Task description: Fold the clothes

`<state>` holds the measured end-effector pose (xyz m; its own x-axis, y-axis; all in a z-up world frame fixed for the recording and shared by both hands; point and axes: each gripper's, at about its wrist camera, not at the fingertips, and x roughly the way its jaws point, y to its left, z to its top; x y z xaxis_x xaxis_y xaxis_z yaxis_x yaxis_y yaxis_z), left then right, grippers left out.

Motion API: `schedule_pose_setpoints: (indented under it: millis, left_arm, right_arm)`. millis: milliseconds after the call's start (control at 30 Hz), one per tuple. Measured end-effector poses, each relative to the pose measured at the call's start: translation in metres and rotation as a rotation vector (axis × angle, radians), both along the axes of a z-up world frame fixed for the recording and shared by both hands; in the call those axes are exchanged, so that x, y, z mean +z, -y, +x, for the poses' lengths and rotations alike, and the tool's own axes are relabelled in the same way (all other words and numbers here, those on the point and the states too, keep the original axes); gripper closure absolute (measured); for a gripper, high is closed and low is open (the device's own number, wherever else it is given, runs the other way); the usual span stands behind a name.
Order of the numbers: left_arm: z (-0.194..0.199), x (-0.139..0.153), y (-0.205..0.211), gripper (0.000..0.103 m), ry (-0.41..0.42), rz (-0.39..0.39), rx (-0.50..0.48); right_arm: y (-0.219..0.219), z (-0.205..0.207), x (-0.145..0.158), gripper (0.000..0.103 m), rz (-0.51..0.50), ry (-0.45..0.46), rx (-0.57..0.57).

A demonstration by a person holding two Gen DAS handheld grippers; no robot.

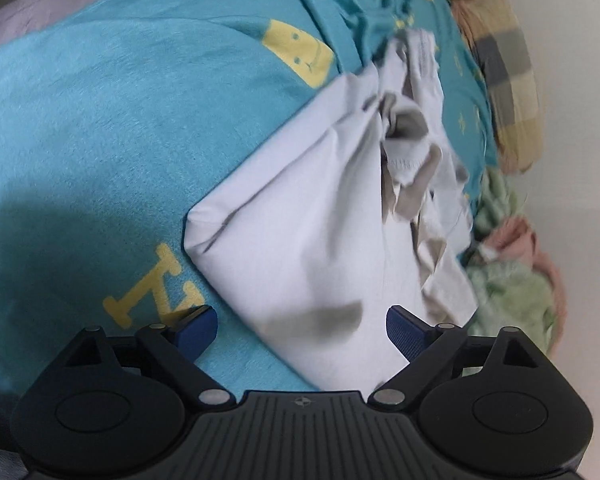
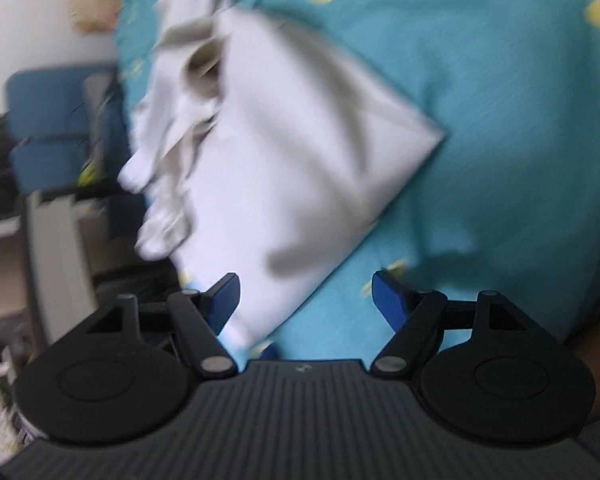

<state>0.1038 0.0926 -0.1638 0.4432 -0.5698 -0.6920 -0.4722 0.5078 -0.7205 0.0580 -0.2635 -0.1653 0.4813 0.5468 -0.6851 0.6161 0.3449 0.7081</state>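
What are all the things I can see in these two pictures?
white garment: one, white, partly folded, crumpled along one side, lying on the sheet.
teal sheet: one, teal with yellow prints, spread under the garment.
clothes pile: several, green and pink, beyond the garment.
checked cloth: one, yellow and grey, at the sheet's far edge.
blue chair: one, blurred, beside the sheet.
left tool: black with blue pads, open over the garment.
right tool: same, open, empty.

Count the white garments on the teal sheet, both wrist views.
1. A single white garment lies crumpled on the teal sheet, ahead of both open grippers; the right wrist view shows the same one. More could be hidden in the side pile.
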Motion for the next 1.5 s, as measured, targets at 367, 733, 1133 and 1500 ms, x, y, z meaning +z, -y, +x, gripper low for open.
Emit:
schedule_pose_setpoints:
  millis: [367, 733, 1133, 1500]
  left_arm:
    - [0.002, -0.002, -0.009, 0.063, 0.019, 0.006, 0.095]
    - [-0.009, 0.046, -0.010, 0.099, 0.227, 0.064, 0.112]
    - [-0.073, 0.152, -0.007, 0.100, 0.321, 0.098, 0.074]
    - [-0.150, 0.184, -0.018, 0.100, 0.284, 0.061, 0.047]
  right_arm:
    - [0.011, 0.006, 0.008, 0.087, -0.109, 0.081, -0.080]
    - [0.017, 0.003, 0.043, 0.096, -0.148, 0.274, -0.065]
    - [0.022, -0.057, 0.125, 0.097, -0.170, 0.405, -0.051]
    - [0.022, -0.125, 0.155, 0.097, -0.171, 0.437, -0.052]
